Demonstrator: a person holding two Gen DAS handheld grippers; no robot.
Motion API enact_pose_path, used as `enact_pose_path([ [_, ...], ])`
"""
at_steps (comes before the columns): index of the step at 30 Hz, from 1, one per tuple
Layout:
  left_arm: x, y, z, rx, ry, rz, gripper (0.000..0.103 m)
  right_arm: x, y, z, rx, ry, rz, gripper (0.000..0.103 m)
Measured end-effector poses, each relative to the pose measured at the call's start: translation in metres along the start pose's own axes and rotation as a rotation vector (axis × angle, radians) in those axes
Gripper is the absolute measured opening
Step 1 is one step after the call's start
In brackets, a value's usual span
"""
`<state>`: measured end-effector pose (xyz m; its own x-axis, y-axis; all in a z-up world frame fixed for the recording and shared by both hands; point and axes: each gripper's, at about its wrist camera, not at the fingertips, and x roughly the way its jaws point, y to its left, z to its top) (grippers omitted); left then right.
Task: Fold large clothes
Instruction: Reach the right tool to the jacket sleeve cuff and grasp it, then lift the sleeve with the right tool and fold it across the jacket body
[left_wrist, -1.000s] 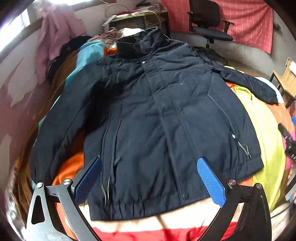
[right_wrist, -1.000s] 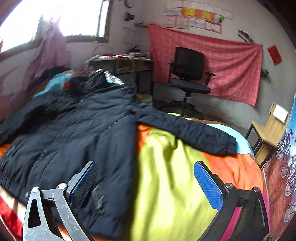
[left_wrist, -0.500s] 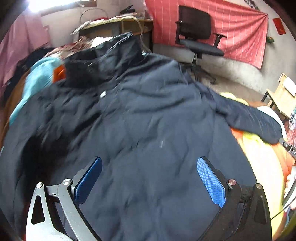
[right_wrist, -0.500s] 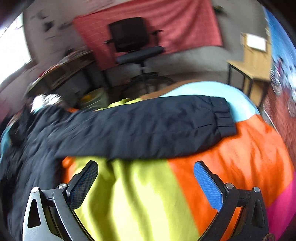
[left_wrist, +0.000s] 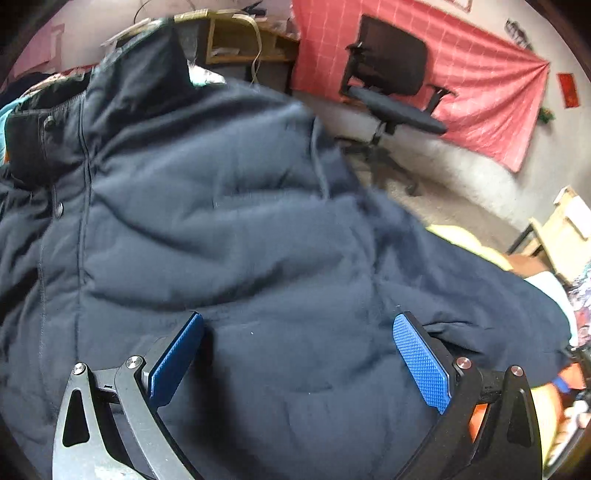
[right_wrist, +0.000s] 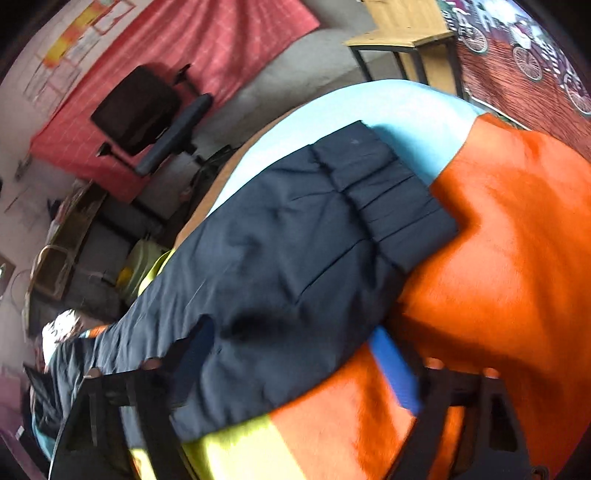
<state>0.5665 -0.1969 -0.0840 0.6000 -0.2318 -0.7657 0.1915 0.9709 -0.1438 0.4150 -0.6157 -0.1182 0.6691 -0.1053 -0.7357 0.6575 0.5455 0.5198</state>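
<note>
Dark navy padded jacket (left_wrist: 229, 236), spread front-up on a bed cover of orange, yellow-green and pale blue blocks (right_wrist: 517, 229). In your right wrist view, the jacket's sleeve (right_wrist: 295, 258) runs as one long band from about 8 o'clock, where it joins the body, up to its ribbed cuff (right_wrist: 384, 192) at about 1 o'clock. This long axis is the relation that governs the coming move: your right gripper (right_wrist: 295, 354) straddles the sleeve's lower part, blue pads set wide apart with nothing between them pinched, and the cuff lies ahead of it and well apart along that 1 o'clock line.

In your left wrist view, your left gripper (left_wrist: 299, 354) hovers low over the jacket's chest near the shoulder, its blue pads likewise spread and holding nothing; whether the tips touch the cloth cannot be told. The zip line runs toward the standing collar (left_wrist: 122, 96) at 11 o'clock. The sleeve trails off to 3 o'clock.

Judgement: your right gripper is the nearer to the sleeve, and folding it across the body would carry it toward 8 o'clock. The thick padding is likely to spring back.
</note>
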Motion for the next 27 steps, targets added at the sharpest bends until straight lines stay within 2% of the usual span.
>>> enact_pose_path([
  [2, 0.007, -0.002, -0.005, 0.037, 0.001, 0.036, 0.101, 0.002, -0.002, 0.003, 0.021, -0.009, -0.019, 0.042],
  [3, 0.009, -0.003, -0.007, 0.052, -0.004, 0.046, 0.101, 0.002, -0.003, 0.004, 0.032, -0.010, -0.021, 0.039],
  [5, 0.012, 0.000, -0.009, 0.061, -0.010, 0.050, 0.101, -0.003, 0.004, 0.005, 0.018, -0.032, -0.028, 0.019],
  [7, 0.011, 0.005, -0.008, 0.056, -0.005, 0.036, 0.101, -0.013, 0.020, 0.005, -0.038, -0.073, -0.038, 0.012],
  [11, 0.003, 0.018, -0.009, 0.042, -0.015, -0.021, 0.101, -0.044, 0.060, 0.006, -0.130, -0.175, -0.026, 0.010],
  [15, -0.023, 0.039, -0.006, -0.004, -0.033, -0.085, 0.101, -0.087, 0.116, 0.008, -0.243, -0.277, 0.058, 0.009],
  [18, -0.048, 0.058, -0.005, -0.002, -0.054, -0.086, 0.101, -0.119, 0.163, -0.003, -0.346, -0.343, 0.138, 0.009],
  [23, -0.095, 0.096, -0.005, -0.029, -0.100, -0.087, 0.101, -0.158, 0.239, -0.046, -0.532, -0.387, 0.287, 0.009],
  [27, -0.129, 0.130, -0.009, -0.070, -0.140, -0.073, 0.101, -0.176, 0.298, -0.107, -0.706, -0.376, 0.415, 0.009],
])
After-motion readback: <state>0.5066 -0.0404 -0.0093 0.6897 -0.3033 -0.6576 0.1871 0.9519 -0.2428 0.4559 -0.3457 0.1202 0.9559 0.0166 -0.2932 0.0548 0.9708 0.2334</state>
